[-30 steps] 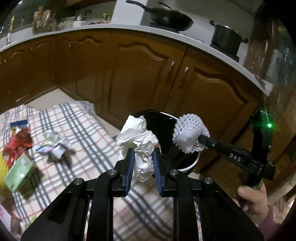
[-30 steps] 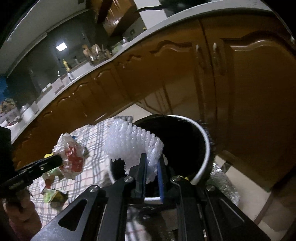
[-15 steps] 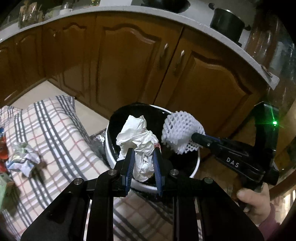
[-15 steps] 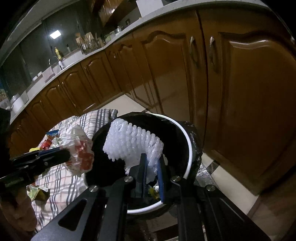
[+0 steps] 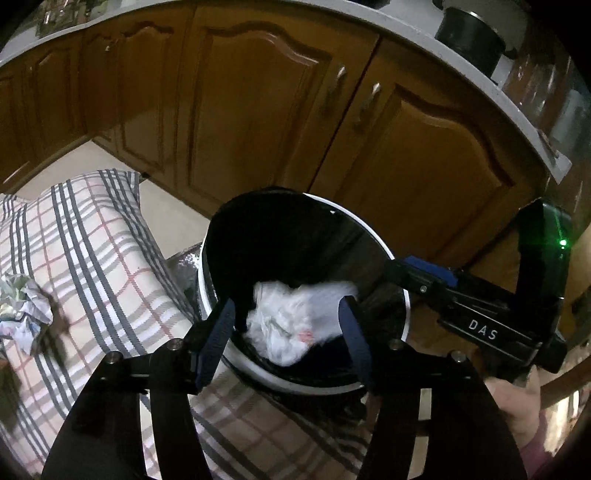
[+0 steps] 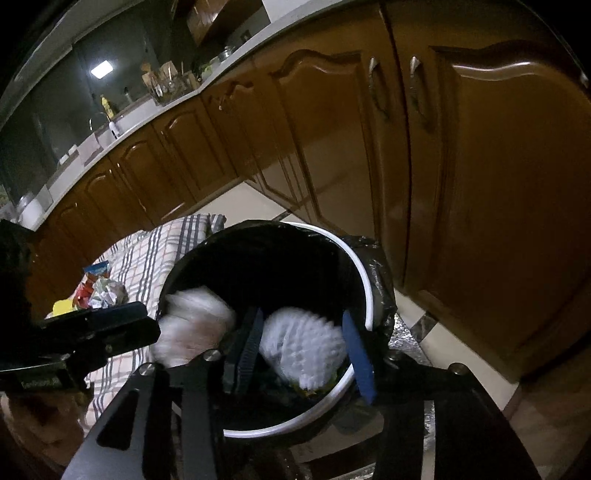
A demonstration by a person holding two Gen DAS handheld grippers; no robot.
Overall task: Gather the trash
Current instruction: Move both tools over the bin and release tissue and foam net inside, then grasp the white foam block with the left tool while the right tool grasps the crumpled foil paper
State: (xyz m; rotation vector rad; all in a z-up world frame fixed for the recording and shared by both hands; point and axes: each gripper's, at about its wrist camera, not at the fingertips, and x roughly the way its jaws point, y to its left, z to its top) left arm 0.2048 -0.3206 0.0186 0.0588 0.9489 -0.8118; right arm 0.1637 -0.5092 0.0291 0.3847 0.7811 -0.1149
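A dim kitchen, warm glare streaking the cabinet doors [image 6: 498, 155] beyond my jaws; a ceiling light [image 6: 101, 69] glows far up and left. Between my jaws the white trash [image 5: 291, 325] smears with motion blur. Fisheye bends the worktop [image 5: 424, 40] and blackens the corners.

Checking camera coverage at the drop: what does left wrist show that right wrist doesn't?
Left wrist only: a pot on the counter.

Right wrist only: the foam net between the right gripper's jaws, a sink faucet, a ceiling light.

Both: the bin, the paper wad blurred in it, plaid cloth, cabinets, both grippers open, jaws just opened.
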